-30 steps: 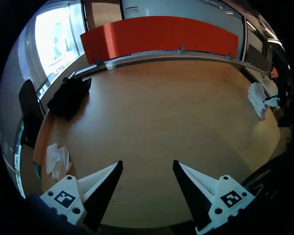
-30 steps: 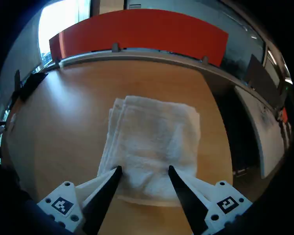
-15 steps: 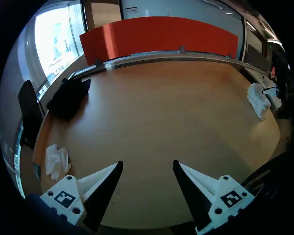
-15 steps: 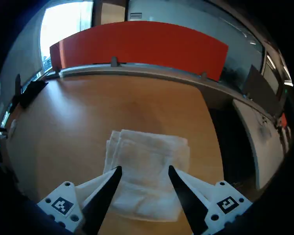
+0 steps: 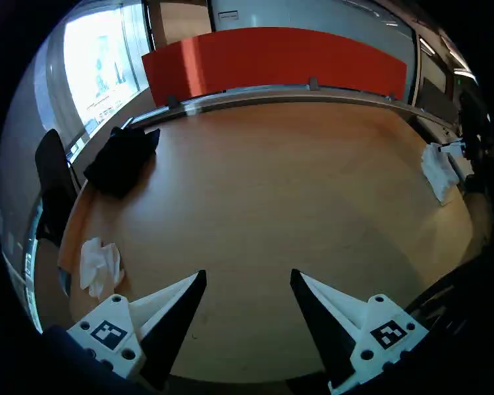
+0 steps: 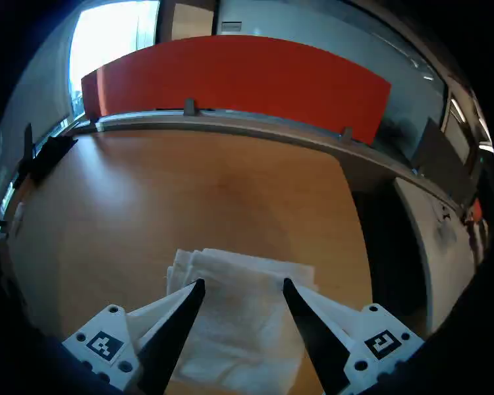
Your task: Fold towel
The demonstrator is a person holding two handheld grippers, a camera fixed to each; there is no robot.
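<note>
A folded white towel (image 6: 237,316) lies flat on the wooden table (image 6: 181,197), close under my right gripper (image 6: 242,284). That gripper is open, its fingers spread over the towel's far edge and not pressing on it. In the left gripper view the same towel (image 5: 439,172) is a small white shape far off at the right edge of the table (image 5: 267,191), with the other gripper (image 5: 459,150) beside it. My left gripper (image 5: 247,276) hangs open above bare wood with nothing between its fingers.
A black bag (image 5: 120,161) lies at the table's far left. A crumpled white cloth (image 5: 97,264) sits at the near left edge. A red partition (image 5: 273,60) runs along the back. A dark chair (image 5: 49,184) stands to the left, and a second desk (image 6: 438,250) to the right.
My right gripper has drawn back from the folded towel, which now sits lower and nearer in its view. The left gripper has shifted only slightly.
</note>
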